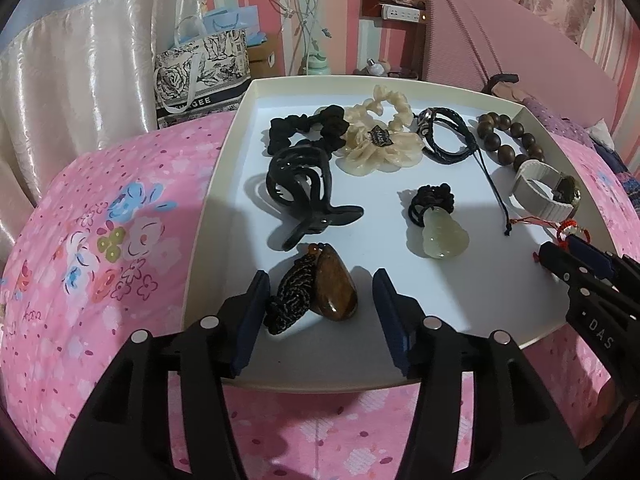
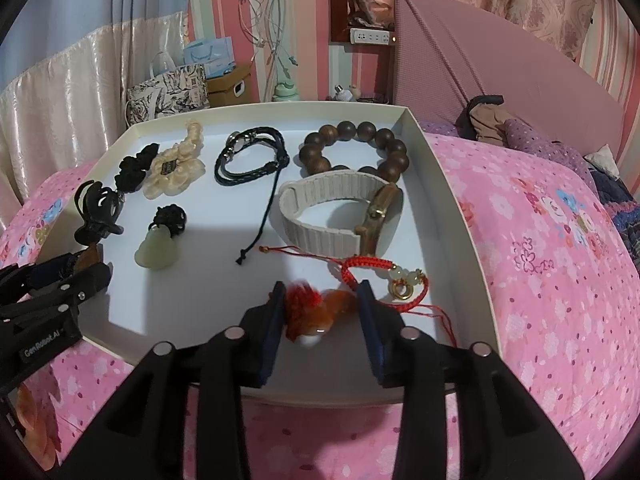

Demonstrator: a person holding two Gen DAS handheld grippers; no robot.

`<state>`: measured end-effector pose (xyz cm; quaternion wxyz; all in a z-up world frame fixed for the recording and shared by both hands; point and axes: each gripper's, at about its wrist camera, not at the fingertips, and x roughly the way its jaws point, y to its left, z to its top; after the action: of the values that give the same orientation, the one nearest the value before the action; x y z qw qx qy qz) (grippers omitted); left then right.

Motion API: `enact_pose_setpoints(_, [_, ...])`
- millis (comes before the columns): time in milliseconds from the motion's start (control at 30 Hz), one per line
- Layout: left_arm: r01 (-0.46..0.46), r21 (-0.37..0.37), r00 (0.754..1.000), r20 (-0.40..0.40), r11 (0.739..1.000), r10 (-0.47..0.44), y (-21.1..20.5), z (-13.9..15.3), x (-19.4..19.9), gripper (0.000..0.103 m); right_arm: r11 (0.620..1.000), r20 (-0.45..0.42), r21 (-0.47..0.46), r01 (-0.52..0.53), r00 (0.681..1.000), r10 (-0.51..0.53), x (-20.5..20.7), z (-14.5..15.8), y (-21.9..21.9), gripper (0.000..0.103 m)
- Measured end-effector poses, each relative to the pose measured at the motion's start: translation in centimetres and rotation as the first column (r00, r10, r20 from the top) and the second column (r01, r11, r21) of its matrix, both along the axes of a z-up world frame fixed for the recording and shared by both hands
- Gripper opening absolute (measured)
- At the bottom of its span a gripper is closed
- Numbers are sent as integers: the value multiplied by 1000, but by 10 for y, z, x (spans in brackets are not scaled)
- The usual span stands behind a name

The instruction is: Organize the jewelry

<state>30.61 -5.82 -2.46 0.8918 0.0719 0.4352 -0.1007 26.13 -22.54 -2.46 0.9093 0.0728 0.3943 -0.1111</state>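
Note:
A shallow white tray (image 1: 218, 200) lies on a pink floral bedspread and holds the jewelry. My left gripper (image 1: 322, 280) is open over the tray's near edge. A brown stone pendant (image 1: 334, 294) on a dark braided cord lies on the tray floor between its fingers, with a gap to the right pad. My right gripper (image 2: 321, 287) is open around an orange pendant (image 2: 324, 316) with a red knot, which lies near the tray's front. A red cord bracelet (image 2: 384, 270) with pale beads and a gold ring lies just beyond its right finger.
Also in the tray are a black claw clip (image 1: 304, 196), a black scrunchie (image 1: 304, 130), a cream scrunchie (image 1: 380, 136), a jade pendant (image 1: 438, 236), black cord bracelets (image 2: 250, 156), a wooden bead bracelet (image 2: 356, 148) and a watch (image 2: 340, 212). Bags and a pink headboard stand behind.

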Motion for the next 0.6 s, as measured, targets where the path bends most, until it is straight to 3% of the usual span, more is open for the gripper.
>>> enact_pose_setpoints(233, [-12, 43, 1000, 15, 999, 12, -9, 21, -18, 60, 999, -6, 39, -9, 1000, 9, -10, 7, -11, 58])
enact_pose_setpoints(333, [-25, 63, 997, 69, 998, 21, -3, 45, -41, 76, 999, 16, 43, -18, 1000, 18, -19, 20, -12, 67])
enact_pose_setpoints(400, [-45, 62, 994, 103, 997, 38, 5, 59, -52, 88, 999, 50, 41, -27, 998, 25, -31, 34, -11, 85])
enact_pose_setpoints(600, [-77, -3, 980, 182, 997, 76, 35, 102, -104, 100, 1000, 140, 22, -20, 990, 16, -89, 75, 1, 96])
